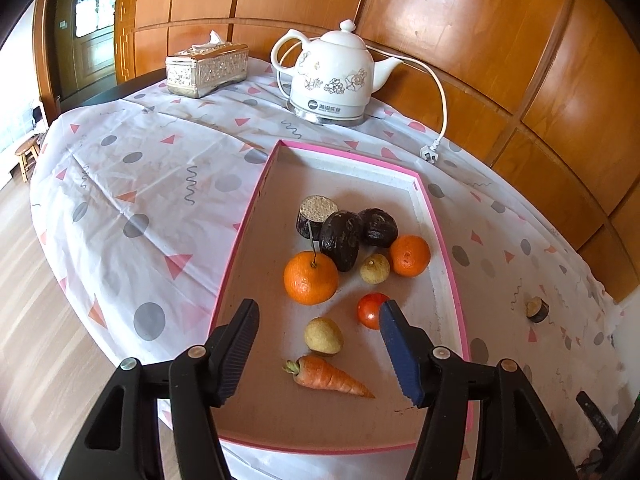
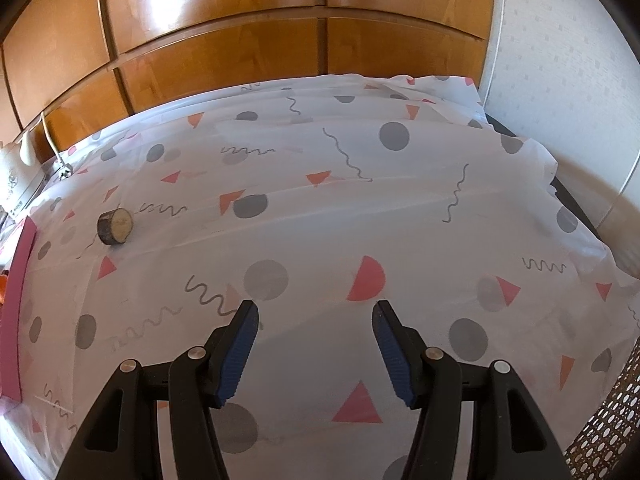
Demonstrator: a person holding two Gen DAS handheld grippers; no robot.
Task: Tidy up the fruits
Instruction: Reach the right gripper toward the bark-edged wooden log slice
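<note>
Fingers of the left gripper (image 1: 318,312) stand apart, empty, above the pink tray (image 1: 448,248): yellow fruit (image 1: 323,336) between them, carrot (image 1: 330,376) just below. Right gripper (image 2: 316,310) likewise parted over the tablecloth (image 2: 400,208).

We see the right gripper (image 2: 315,308) with its jaws apart and nothing between them, above the patterned tablecloth (image 2: 360,208). Far to the left a small dark cut piece (image 2: 115,226) lies beside the pink tray edge (image 2: 18,300).

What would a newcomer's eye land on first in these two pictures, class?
Probably the pink-rimmed tray crowded with produce, the big orange at its middle. Next, the white kettle behind it by the wooden wall, and one dark cut piece lying alone on the patterned cloth.
</note>
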